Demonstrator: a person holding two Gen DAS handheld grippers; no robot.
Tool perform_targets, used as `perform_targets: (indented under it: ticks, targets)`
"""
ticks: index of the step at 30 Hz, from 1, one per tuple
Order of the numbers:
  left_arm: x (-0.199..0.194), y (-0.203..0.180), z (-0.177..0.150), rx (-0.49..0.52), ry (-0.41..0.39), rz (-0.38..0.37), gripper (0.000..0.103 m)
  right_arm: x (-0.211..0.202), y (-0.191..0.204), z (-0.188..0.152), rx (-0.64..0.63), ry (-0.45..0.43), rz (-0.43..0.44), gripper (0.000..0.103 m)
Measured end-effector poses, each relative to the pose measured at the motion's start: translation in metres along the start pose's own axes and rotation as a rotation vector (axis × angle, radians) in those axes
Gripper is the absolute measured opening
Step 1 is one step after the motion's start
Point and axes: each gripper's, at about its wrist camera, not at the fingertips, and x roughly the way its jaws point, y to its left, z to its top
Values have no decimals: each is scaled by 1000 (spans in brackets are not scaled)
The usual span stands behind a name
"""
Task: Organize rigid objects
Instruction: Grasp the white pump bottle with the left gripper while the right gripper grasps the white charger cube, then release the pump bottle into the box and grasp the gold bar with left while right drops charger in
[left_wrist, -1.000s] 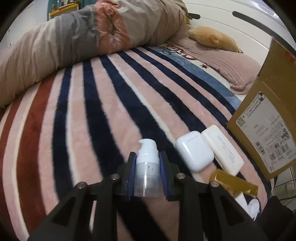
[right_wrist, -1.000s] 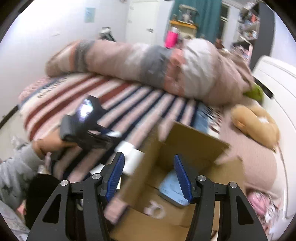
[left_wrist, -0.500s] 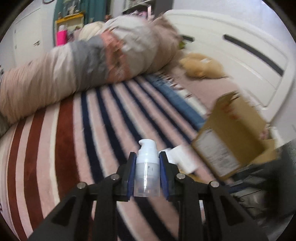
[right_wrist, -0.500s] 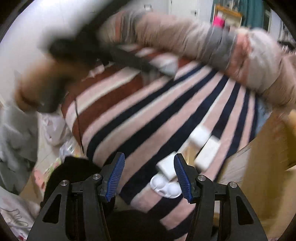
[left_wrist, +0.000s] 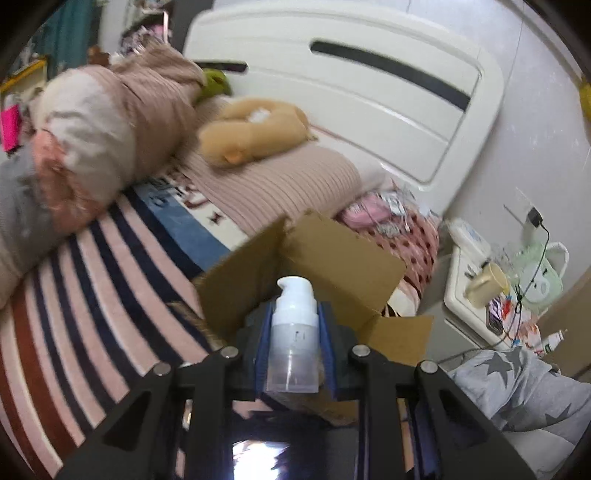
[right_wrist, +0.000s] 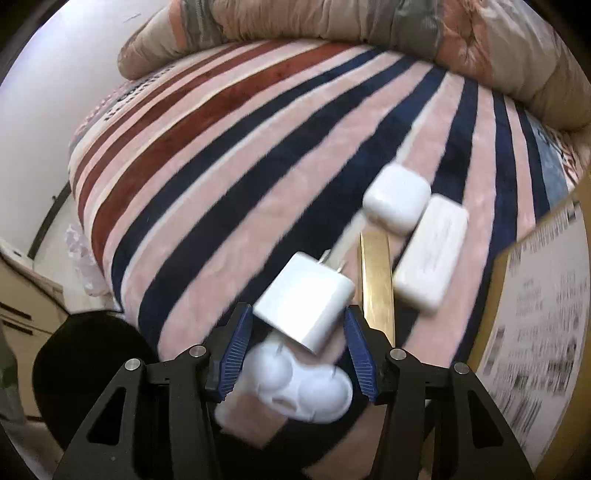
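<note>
Swung away from the striped blanket (right_wrist: 236, 192), the left claw (left_wrist: 294, 343) now hangs over the open cardboard box (left_wrist: 332, 266) at the bed's edge, clamped on the pump bottle (left_wrist: 294, 332). Lower it well inside the flaps before letting go (contents are hidden from here). The right claw (right_wrist: 297, 350) is spread wide and empty, straddling the white charger (right_wrist: 306, 295) near the blanket's front edge, beside the earbud case (right_wrist: 397, 199), a flat white case (right_wrist: 430, 251) and a gold box (right_wrist: 376, 277).
</note>
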Motion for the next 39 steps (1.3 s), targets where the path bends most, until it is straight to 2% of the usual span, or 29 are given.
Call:
perform_targets:
  ticks: [3, 4, 5, 7, 8, 12, 14, 17, 22, 26, 29, 31, 35, 37, 39]
  targets:
    - [26, -2, -4, -7, 85, -8, 22, 5, 2, 5, -19, -13, 0, 50]
    - [29, -1, -8, -6, 99, -4, 26, 6, 3, 7, -25, -14, -4, 50]
    - [34, -1, -10, -3, 116, -1, 39, 9, 4, 10, -37, -13, -10, 51]
    - [36, 1, -10, -9, 113, -16, 56, 11, 7, 11, -64, -15, -28, 51]
    - [36, 2, -9, -15, 108, -23, 58, 11, 7, 11, -70, -15, -32, 51]
    - [26, 7, -8, -28, 77, -23, 63, 14, 10, 16, -91, -18, -58, 50]
    - [14, 13, -8, -52, 41, -7, 63, 15, 12, 17, -105, -25, -96, 38]
    - [-7, 25, -13, -79, -12, 4, 66, 14, 12, 16, -106, -35, -95, 38]
    - [-54, 54, -32, -125, -90, 132, 67, -5, 16, 16, -113, -80, -75, 38]
    - [-86, 81, -55, -170, -136, 261, 67, -38, 28, 12, -137, -119, -55, 38]
    - [-95, 101, -75, -203, -144, 299, 67, -73, 38, 5, -164, -159, -24, 38]
    - [-91, 113, -88, -223, -135, 324, 67, -111, 41, -1, -169, -216, -14, 38]
    - [-60, 131, -111, -264, -106, 288, 67, -189, 27, -15, -135, -366, -40, 38]
    - [-35, 134, -120, -275, -77, 266, 67, -217, 9, -22, -101, -417, -110, 38]
    - [-11, 133, -128, -283, -45, 239, 67, -231, -15, -26, -55, -426, -198, 38]
